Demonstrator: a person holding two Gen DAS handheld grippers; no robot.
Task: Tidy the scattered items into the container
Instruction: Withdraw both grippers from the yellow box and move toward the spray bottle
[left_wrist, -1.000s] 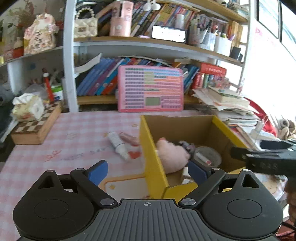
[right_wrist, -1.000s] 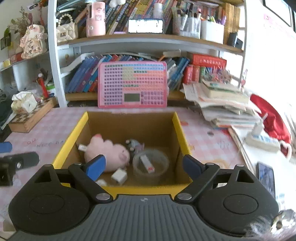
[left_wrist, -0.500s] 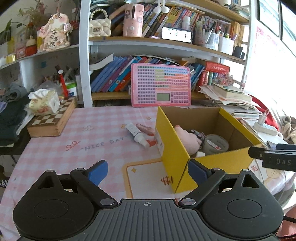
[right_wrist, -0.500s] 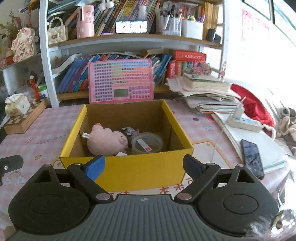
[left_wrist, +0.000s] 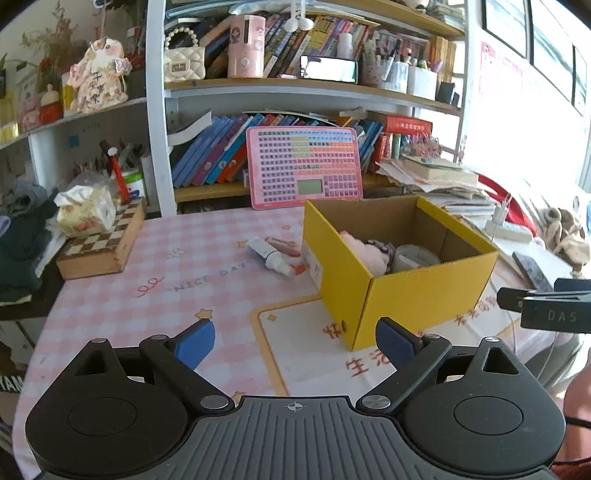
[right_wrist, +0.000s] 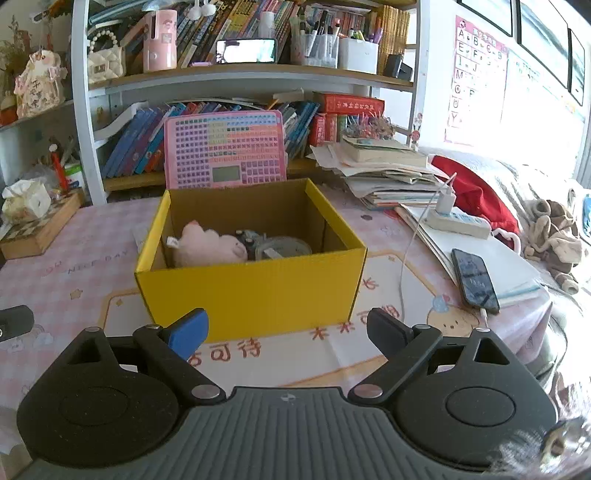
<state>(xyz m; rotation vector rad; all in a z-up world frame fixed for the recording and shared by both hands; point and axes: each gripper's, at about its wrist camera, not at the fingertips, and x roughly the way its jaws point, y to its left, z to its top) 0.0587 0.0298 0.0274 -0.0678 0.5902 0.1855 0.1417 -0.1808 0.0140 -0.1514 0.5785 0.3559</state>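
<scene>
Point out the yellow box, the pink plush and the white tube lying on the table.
yellow box (right_wrist: 255, 295), right wrist view, on its near outer wall.
pink plush (right_wrist: 208, 247), right wrist view, on its body inside the box.
white tube (left_wrist: 269, 255), left wrist view, on its middle, left of the box.
</scene>
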